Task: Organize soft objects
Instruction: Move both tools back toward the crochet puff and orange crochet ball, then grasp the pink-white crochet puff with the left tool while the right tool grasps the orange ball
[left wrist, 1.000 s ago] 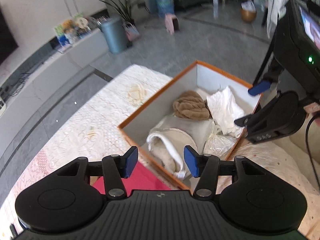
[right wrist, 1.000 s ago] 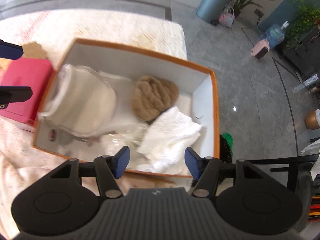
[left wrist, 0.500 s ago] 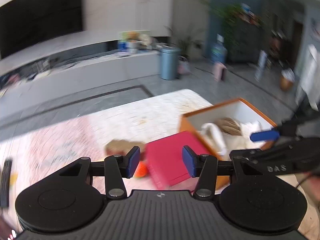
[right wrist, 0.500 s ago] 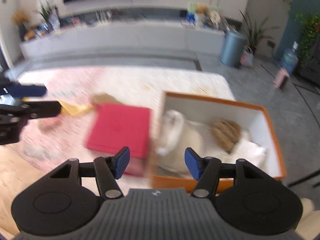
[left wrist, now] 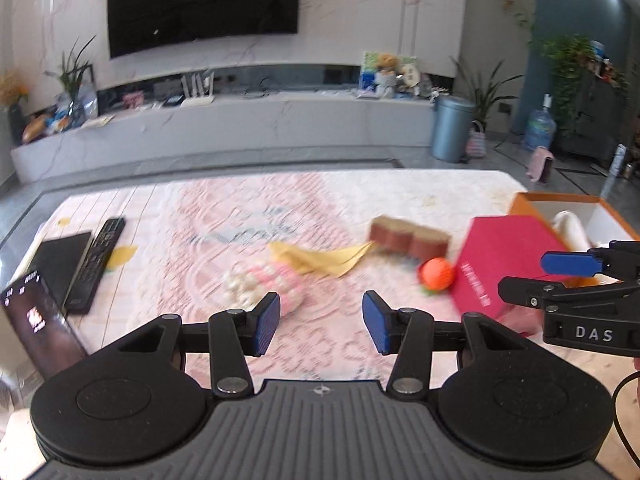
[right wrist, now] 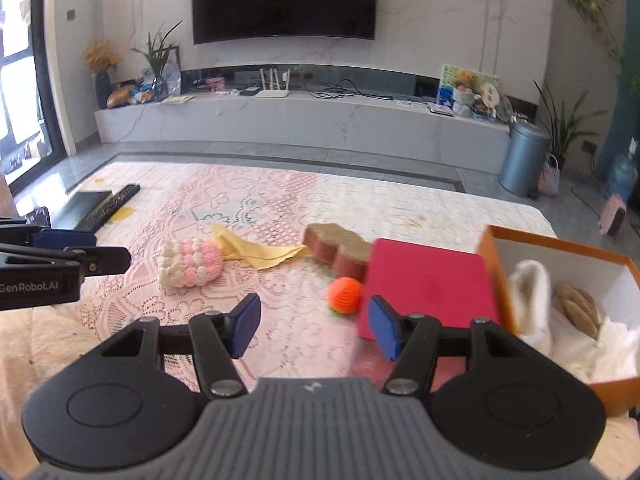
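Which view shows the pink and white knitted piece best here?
The right wrist view: the knitted piece lies sharp and unobstructed on the lace cloth. In the left wrist view it is motion-blurred and partly behind the left gripper's finger.

Wall: white marble panels, big black TV [right wrist: 284, 0] mounted.
Console: long low white marble bench [right wrist: 304, 120], clutter on top, router, cables.
Floor: grey glossy tile [left wrist: 224, 164].
Plants: potted greens at both ends.
Bin: blue-grey trash can [right wrist: 522, 158] at right.
Window: dark-framed, left, bright daylight [right wrist: 16, 80].
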A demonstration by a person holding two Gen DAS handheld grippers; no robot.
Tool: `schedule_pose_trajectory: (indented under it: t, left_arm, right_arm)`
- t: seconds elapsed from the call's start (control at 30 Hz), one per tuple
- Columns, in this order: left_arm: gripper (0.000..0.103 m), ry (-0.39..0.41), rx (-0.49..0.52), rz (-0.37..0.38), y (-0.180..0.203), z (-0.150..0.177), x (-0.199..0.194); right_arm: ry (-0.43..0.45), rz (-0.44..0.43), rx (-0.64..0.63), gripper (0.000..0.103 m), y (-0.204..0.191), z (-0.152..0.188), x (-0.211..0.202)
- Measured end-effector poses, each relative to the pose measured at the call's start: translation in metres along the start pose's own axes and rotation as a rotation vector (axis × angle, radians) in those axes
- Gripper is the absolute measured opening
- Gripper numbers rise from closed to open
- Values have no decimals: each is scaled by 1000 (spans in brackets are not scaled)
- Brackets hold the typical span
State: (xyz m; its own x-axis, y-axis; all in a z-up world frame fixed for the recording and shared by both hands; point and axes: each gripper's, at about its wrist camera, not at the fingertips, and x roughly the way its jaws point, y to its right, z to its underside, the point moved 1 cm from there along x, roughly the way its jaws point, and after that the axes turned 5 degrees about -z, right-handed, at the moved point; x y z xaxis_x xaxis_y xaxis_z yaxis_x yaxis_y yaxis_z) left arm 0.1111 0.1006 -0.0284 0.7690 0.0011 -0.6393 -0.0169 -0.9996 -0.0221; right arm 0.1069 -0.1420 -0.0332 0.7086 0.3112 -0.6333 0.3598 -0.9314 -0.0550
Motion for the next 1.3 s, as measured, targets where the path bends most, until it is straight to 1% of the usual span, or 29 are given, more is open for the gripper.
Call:
schedule_pose_trajectory:
  t: [0.17, 0.23, 0.3, 0.37, 0.5, 0.57, 0.63, 0.77, 0.87, 0.93, 1.07, 1.1, 1.13, 1.2, 1.3]
  left_arm:
    - [56, -37, -12, -13, -23, 2, 23]
    - [56, -54, -10, -8, -29, 2, 35]
    - [58, -80, 3, -4, -34, 0, 49]
    - [61, -109, 17, 0, -35, -1, 66]
    - [61, -168, -37, -4, -39, -4, 95]
    - [61, -189, -48, 1, -39, -4, 106]
    - [61, -199, -30, -1, -37, -4, 115]
    - [62, -230, 21, -22, -32, -2, 129]
    - [61, -241, 43, -42, -30, -1, 136]
    - [62, -248, 52, -36, -30, -1, 140]
    - [66, -255, 47, -30, -32, 1, 146]
    - [66, -256, 42, -26, -33, 2, 146]
    - [67, -256, 39, -25, -33, 2, 146]
    - [69, -253, 36, -19, -34, 3, 147]
    - [73, -257, 23, -4, -35, 5, 148]
  right_arm:
    - [-60, 21, -71, 55, -15, 1, 41]
    - [-72, 29, -103, 54, -18, 0, 56]
    - [-77, 55, -137, 54, -21, 0, 70]
    - [-76, 92, -180, 54, -25, 0, 85]
    - [-86, 171, -250, 54, -31, 4, 115]
    - [-95, 223, -290, 53, -33, 7, 129]
    - [-106, 282, -344, 53, -35, 9, 143]
    - [-146, 339, -407, 51, -35, 14, 169]
    - [-165, 400, -486, 49, -39, 19, 183]
    - [-187, 431, -521, 49, -40, 23, 192]
    - [-241, 457, -569, 49, -39, 31, 206]
    - [-242, 468, -585, 49, -40, 33, 208]
    - [-244, 477, -592, 46, -39, 34, 209]
    - [-231, 501, -606, 37, -38, 34, 210]
    - [-217, 469, -581, 36, -36, 29, 204]
